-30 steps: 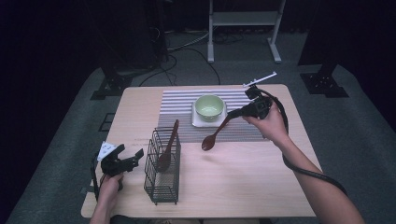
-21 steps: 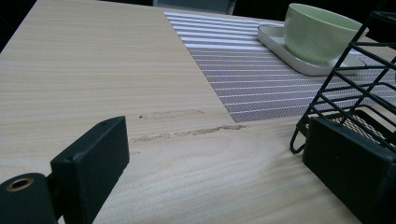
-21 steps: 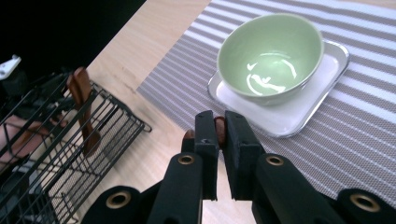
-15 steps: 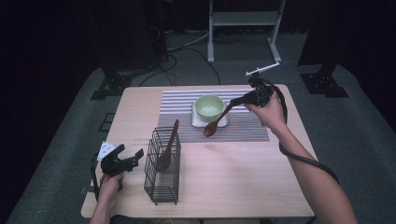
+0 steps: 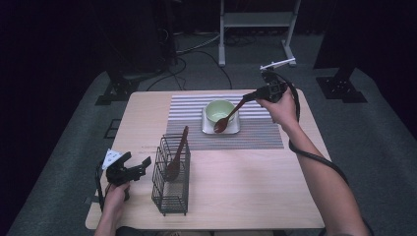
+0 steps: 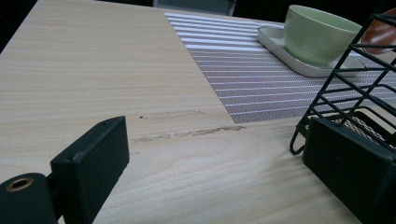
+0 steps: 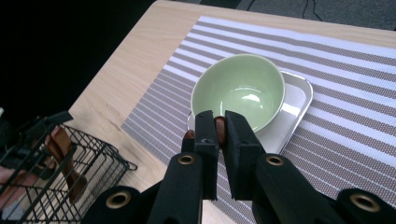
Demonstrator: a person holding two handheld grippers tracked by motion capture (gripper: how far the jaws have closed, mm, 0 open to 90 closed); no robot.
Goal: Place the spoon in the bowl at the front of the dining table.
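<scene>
Currently: one wooden spoon [image 5: 227, 117] clamped in the right gripper [image 5: 252, 96], bowl-end over the tray [image 5: 235, 129] at the green bowl's [image 5: 219, 110] 6 o'clock (not yet set down); second spoon [image 5: 176, 158] awaits in the wire rack [image 5: 170, 183]; left gripper [image 5: 138, 165] wide, empty.

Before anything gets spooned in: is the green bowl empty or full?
Empty: the right gripper view shows the green bowl's bare, glossy inside, with nothing in it.
</scene>
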